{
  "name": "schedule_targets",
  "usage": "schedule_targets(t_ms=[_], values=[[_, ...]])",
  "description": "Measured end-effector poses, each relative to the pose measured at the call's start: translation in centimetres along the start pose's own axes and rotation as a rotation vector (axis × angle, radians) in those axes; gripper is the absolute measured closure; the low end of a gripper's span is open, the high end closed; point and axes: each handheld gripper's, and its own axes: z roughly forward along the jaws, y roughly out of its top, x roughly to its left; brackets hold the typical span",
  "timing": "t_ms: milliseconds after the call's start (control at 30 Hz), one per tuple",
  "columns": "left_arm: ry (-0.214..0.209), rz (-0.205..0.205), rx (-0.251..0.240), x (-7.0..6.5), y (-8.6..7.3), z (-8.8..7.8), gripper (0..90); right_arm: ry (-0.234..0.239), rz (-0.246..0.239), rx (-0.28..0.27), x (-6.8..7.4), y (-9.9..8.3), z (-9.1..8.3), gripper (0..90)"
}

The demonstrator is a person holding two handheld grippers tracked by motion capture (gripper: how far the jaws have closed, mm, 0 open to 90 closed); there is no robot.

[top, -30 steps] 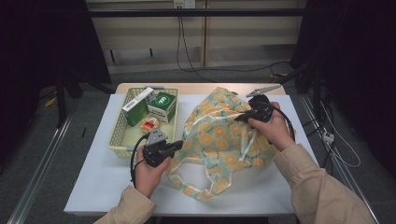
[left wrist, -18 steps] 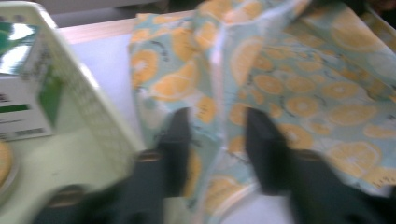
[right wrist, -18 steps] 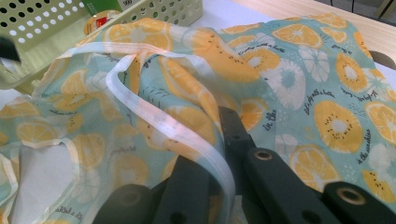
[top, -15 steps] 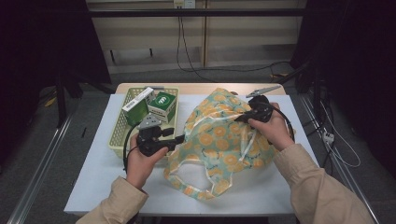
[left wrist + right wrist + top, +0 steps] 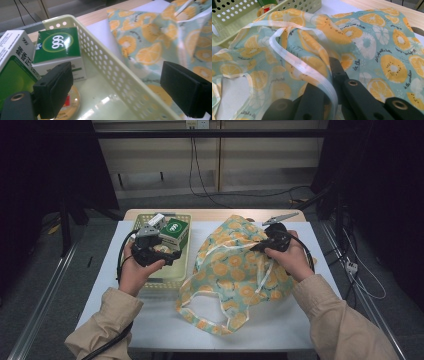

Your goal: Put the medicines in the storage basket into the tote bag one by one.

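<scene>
A teal cloth bag (image 5: 235, 270) printed with orange slices lies crumpled on the white table. My right gripper (image 5: 257, 247) is shut on a fold and white-trimmed strap of the bag (image 5: 374, 37), near its upper right. My left gripper (image 5: 170, 254) hovers over the pale green basket (image 5: 172, 282). Its jaws have just been opening and stand wide apart (image 5: 117, 92), straddling the basket's perforated wall (image 5: 100, 50) without pressing on anything. The bag (image 5: 155, 42) lies just beyond that wall.
Inside the basket sit a green "999" box (image 5: 56, 43), a white-and-green box (image 5: 12, 60) and a round tin with a red label (image 5: 72, 100). Wooden table edge (image 5: 210, 214) runs behind. Cables trail on the floor beyond.
My left gripper has left the bag's left edge, moved left and up over the basket, and its jaws have opened. The right gripper has stayed put on the bag.
</scene>
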Motion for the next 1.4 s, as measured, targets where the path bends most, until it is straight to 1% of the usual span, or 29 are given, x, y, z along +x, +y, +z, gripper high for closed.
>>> schedule_targets(t_ms=[33, 100, 167, 200, 267, 300, 333, 367, 433, 467, 500, 567, 667, 733, 767, 800, 833, 900, 933, 967, 1033, 1067, 1100, 1133, 1167, 1200, 1233, 1333, 1400], values=[[0.005, -0.006, -0.004, 0.3, 0.0, 0.3, 10.4, 0.000, 0.002, -0.002, 0.0, 0.0, 0.0, 89.8], [0.008, -0.006, 0.010, 1.0, -0.2, 0.8, 8.6, 0.000, 0.004, -0.002, -0.1, 0.0, 0.0, 89.8], [0.034, -0.001, 0.037, 1.7, -0.3, 1.4, 8.8, 0.003, 0.005, -0.003, -0.2, -0.1, 0.0, 89.7], [0.036, -0.004, 0.037, 2.0, -0.5, 1.8, 8.8, 0.006, 0.007, -0.004, -0.2, -0.1, 0.0, 89.8], [0.039, -0.011, 0.052, 2.8, -0.7, 2.4, 8.7, 0.005, 0.007, -0.003, -0.2, -0.1, 0.1, 89.8], [0.049, -0.011, 0.050, 3.2, -0.9, 2.7, 8.1, 0.006, 0.007, -0.006, -0.2, -0.2, 0.1, 89.8], [0.050, -0.017, 0.063, 3.5, -1.0, 3.1, 7.2, 0.007, 0.007, -0.007, -0.2, -0.2, 0.1, 89.8], [0.052, -0.009, 0.081, 3.8, -1.2, 3.3, 7.2, 0.008, 0.006, -0.007, -0.3, -0.2, 0.1, 89.8], [0.062, -0.007, 0.086, 4.4, -1.6, 3.9, 7.2, 0.010, 0.006, -0.005, -0.3, -0.2, 0.1, 89.8], [0.068, -0.005, 0.101, 4.7, -1.7, 4.0, 7.3, 0.010, 0.005, -0.009, -0.4, -0.2, 0.1, 89.8], [0.073, -0.023, 0.103, 4.9, -2.0, 4.3, 7.3, 0.011, 0.005, -0.009, -0.4, -0.2, 0.0, 89.8], [0.078, -0.017, 0.123, 5.3, -2.3, 4.7, 7.2, 0.013, 0.009, -0.013, -0.6, -0.3, -0.1, 89.8], [0.081, -0.004, 0.154, 5.7, -2.7, 5.2, 7.6, 0.012, 0.012, -0.015, -0.8, -0.3, -0.1, 89.8], [0.098, 0.007, 0.184, 6.0, -3.1, 5.6, 7.9, 0.010, 0.014, -0.009, -0.8, -0.4, -0.1, 89.8], [0.110, 0.020, 0.201, 6.2, -3.3, 5.8, 7.8, 0.010, 0.012, -0.005, -0.8, -0.4, 0.0, 89.8], [0.110, 0.014, 0.205, 6.3, -3.4, 6.0, 7.8, 0.011, 0.012, -0.004, -0.8, -0.4, 0.0, 89.8], [0.117, 0.019, 0.215, 6.5, -3.5, 6.1, 8.0, 0.012, 0.012, -0.003, -0.8, -0.4, 0.0, 89.9], [0.128, 0.016, 0.229, 6.6, -3.6, 6.3, 8.1, 0.013, 0.010, -0.002, -0.8, -0.4, 0.0, 89.8], [0.134, -0.007, 0.225, 6.6, -3.7, 6.6, 8.6, 0.012, 0.009, -0.001, -0.8, -0.4, 0.0, 89.8], [0.134, 0.011, 0.258, 6.7, -3.7, 6.7, 8.6, 0.013, 0.010, -0.002, -0.9, -0.4, 0.0, 89.8], [0.147, 0.030, 0.279, 6.6, -3.8, 7.1, 8.8, 0.013, 0.010, -0.003, -0.9, -0.4, 0.0, 89.8], [0.144, 0.030, 0.287, 6.6, -3.9, 7.2, 9.1, 0.013, 0.009, -0.004, -0.8, -0.4, 0.0, 89.8], [0.144, 0.014, 0.284, 6.6, -4.0, 7.4, 9.3, 0.015, 0.006, -0.005, -0.8, -0.4, 0.0, 89.8], [0.145, 0.013, 0.296, 6.6, -4.0, 7.5, 9.9, 0.014, 0.007, -0.004, -0.8, -0.4, 0.0, 89.8], [0.148, 0.024, 0.315, 6.7, -4.0, 7.5, 10.4, 0.013, 0.006, -0.005, -0.8, -0.4, -0.1, 89.8], [0.142, 0.022, 0.320, 6.7, -4.1, 7.6, 10.7, 0.012, 0.003, -0.006, -0.7, -0.4, -0.1, 89.8], [0.137, 0.008, 0.322, 6.7, -4.2, 7.6, 11.5, 0.011, 0.003, -0.005, -0.7, -0.4, -0.2, 89.8], [0.129, -0.020, 0.353, 6.8, -4.4, 7.7, 13.9, 0.009, 0.000, -0.002, -0.7, -0.4, -0.3, 89.8], [0.135, -0.024, 0.373, 6.7, -4.5, 7.7, 16.7, 0.007, 0.000, -0.004, -0.8, -0.4, -0.3, 89.9]])
